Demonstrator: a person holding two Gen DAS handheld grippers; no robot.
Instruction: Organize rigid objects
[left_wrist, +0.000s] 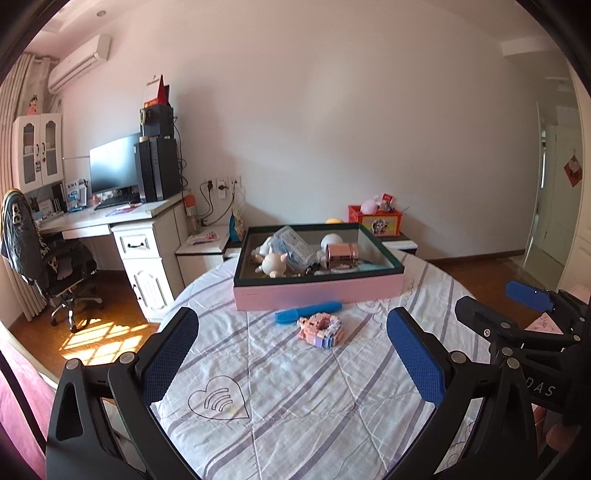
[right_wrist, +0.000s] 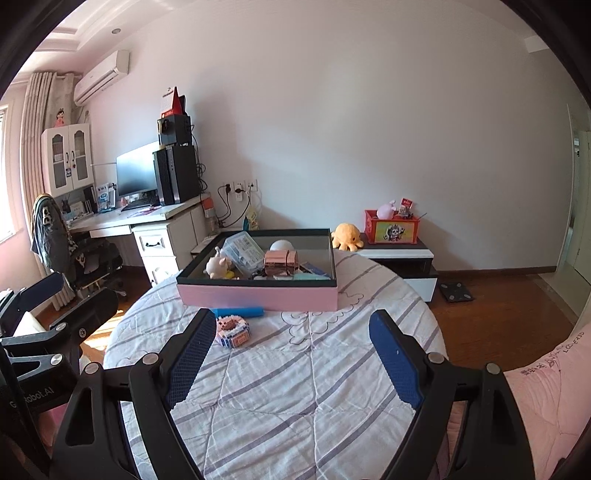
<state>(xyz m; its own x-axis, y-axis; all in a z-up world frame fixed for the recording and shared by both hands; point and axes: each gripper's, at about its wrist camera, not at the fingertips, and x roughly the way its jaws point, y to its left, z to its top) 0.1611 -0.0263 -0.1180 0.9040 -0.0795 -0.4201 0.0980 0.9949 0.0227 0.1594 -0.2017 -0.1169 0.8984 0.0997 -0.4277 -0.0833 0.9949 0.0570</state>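
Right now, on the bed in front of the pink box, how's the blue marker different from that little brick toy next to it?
The blue marker is one solid colour; the brick toy is pastel pink, lilac and white. The marker is a long slim tube lying on its side right along the pink box; the brick toy is a chunky blocky ring, nearer the grippers. Both lie loose on the striped quilt, outside the box.

desk (left_wrist: 92, 218), monitor (left_wrist: 114, 164), office chair (left_wrist: 55, 266), air conditioner (left_wrist: 79, 62)

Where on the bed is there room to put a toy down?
Lots of bare quilt lies between both open grippers and the block toy. More lies right of the block toy, before the pink box. It is crowded inside the box and around the blue pen.
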